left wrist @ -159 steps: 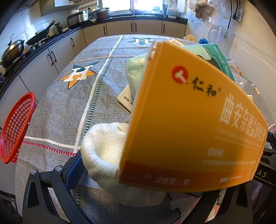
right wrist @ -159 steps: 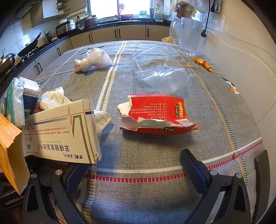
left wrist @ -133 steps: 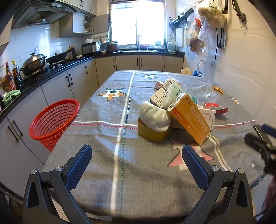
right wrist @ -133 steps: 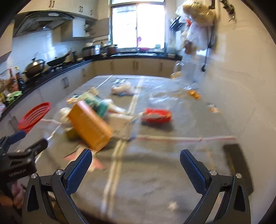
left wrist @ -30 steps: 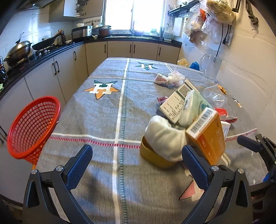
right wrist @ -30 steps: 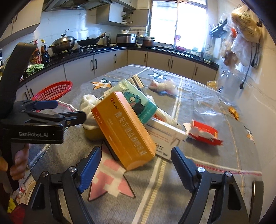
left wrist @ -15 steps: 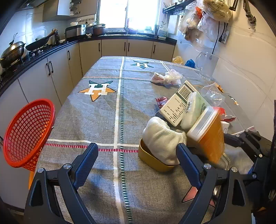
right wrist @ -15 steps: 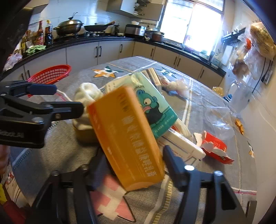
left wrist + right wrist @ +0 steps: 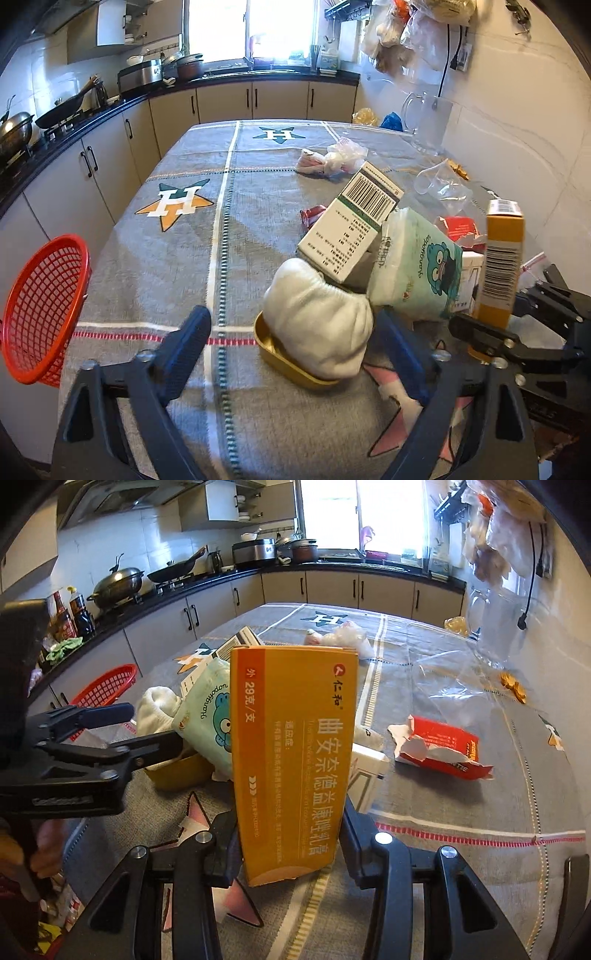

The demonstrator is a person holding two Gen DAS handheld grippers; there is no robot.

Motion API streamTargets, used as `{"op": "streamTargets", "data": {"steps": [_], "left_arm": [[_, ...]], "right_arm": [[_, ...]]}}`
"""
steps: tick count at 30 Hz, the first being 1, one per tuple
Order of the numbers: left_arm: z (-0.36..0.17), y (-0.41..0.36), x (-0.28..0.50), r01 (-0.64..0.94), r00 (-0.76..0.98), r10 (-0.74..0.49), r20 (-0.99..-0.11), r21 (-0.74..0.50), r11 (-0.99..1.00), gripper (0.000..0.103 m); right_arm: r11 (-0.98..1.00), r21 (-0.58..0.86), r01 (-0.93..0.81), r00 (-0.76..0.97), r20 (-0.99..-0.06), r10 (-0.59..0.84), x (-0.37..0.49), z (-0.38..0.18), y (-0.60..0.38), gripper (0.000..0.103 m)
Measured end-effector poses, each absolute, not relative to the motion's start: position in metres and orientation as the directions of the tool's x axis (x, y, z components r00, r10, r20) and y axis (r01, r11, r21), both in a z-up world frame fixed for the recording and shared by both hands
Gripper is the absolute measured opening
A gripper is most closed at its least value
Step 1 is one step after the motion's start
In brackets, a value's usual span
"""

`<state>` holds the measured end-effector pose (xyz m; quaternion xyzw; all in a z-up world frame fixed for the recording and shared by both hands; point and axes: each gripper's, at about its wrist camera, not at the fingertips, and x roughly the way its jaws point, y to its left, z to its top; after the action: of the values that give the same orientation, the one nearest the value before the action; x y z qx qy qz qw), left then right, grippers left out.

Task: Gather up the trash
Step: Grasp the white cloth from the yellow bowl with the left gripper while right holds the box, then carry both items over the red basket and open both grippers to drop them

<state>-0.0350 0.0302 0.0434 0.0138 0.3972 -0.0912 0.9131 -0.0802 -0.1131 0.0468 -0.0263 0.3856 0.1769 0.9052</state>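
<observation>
My right gripper (image 9: 288,834) is shut on a tall orange medicine box (image 9: 291,757) and holds it upright above the table; the box also shows in the left wrist view (image 9: 500,258). My left gripper (image 9: 295,343) is open, its fingers on either side of a white sock (image 9: 317,314) lying in a yellow tin (image 9: 280,354). Behind the sock lie a white barcode box (image 9: 351,232) and a pale green tissue pack (image 9: 417,266). A torn red carton (image 9: 439,749) lies to the right. A red basket (image 9: 40,310) hangs off the table's left edge.
A crumpled plastic bag (image 9: 336,158) and a clear plastic cup (image 9: 439,184) lie farther back on the grey tablecloth (image 9: 166,240). A clear jug (image 9: 428,122) stands by the right wall. Kitchen counters run along the left and back.
My right gripper has closed on the orange box and lifted it upright off the pile. My left gripper has moved in around the sock and narrowed a little.
</observation>
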Motion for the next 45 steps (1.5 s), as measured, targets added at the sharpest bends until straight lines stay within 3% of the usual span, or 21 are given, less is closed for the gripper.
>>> {"op": "streamTargets", "data": {"steps": [2, 7, 29, 45], "left_arm": [[0.041, 0.03, -0.031, 0.187, 0.645, -0.18, -0.743, -0.075, 0.979, 0.058], [0.046, 0.036, -0.035, 0.174, 0.655, -0.195, -0.73, -0.105, 0.979, 0.048], [0.089, 0.066, -0.068, 0.16, 0.735, -0.229, -0.639, -0.164, 0.973, 0.048], [0.099, 0.165, -0.086, -0.032, 0.786, -0.077, -0.613, -0.165, 0.986, 0.048]], "right_arm": [[0.935, 0.099, -0.341, 0.641, -0.704, 0.308, -0.083, 0.049, -0.115, 0.048], [0.933, 0.113, -0.34, 0.646, -0.693, 0.32, -0.088, 0.053, -0.118, 0.048], [0.903, 0.126, -0.41, 0.652, -0.652, 0.387, -0.1, 0.086, -0.092, 0.048], [0.787, 0.179, -0.59, 0.51, -0.673, 0.535, -0.088, 0.11, -0.009, 0.048]]}}
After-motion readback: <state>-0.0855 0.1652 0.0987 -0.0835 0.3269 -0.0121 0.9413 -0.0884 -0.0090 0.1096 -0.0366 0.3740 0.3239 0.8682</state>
